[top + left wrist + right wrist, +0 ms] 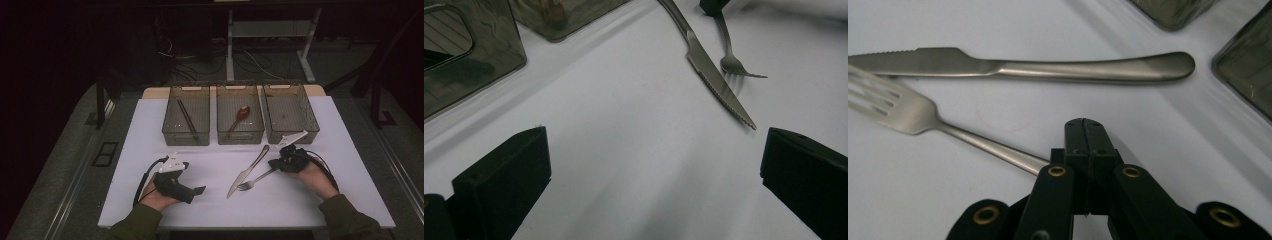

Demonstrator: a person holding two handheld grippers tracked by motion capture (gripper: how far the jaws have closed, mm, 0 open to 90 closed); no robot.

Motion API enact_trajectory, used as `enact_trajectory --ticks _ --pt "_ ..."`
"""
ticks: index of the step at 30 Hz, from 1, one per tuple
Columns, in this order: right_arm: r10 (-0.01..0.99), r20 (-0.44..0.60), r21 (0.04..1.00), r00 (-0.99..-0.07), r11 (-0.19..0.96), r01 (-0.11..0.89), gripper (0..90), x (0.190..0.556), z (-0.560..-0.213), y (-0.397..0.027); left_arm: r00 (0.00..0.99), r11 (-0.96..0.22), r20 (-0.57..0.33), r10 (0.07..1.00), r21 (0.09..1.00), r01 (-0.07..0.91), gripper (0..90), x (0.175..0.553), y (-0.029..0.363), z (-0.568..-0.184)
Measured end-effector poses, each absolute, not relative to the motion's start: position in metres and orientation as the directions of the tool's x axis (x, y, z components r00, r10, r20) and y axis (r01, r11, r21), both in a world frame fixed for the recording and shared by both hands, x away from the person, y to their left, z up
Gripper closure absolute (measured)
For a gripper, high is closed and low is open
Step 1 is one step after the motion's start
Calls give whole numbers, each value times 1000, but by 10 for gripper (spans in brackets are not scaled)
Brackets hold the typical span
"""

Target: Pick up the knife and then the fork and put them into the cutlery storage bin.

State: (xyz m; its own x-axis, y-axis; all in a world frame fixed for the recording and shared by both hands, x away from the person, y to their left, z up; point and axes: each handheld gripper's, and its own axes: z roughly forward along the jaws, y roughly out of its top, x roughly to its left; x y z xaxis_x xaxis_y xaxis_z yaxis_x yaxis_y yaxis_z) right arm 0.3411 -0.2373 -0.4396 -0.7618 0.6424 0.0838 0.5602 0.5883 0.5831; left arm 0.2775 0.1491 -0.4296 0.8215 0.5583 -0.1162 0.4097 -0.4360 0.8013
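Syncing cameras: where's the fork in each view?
High view: fork right of centre, beside the knife, handle at the right gripper.
Left gripper view: fork top right, tines right of the knife blade.
Right gripper view: fork at left, handle running into the shut right gripper.
Shared landmark: the knife.

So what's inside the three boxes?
Left box: black chopsticks. Middle box: a brown spoon. Right box looks empty, though its dark walls hide the corners.
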Motion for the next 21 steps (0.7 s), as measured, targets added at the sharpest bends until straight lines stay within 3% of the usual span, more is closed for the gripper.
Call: enact_trajectory --ticks 21 --pt "610 114 528 -784 631 568 900 318 -435 -252 825 -439 -128 550 797 416 0 277 148 -431"
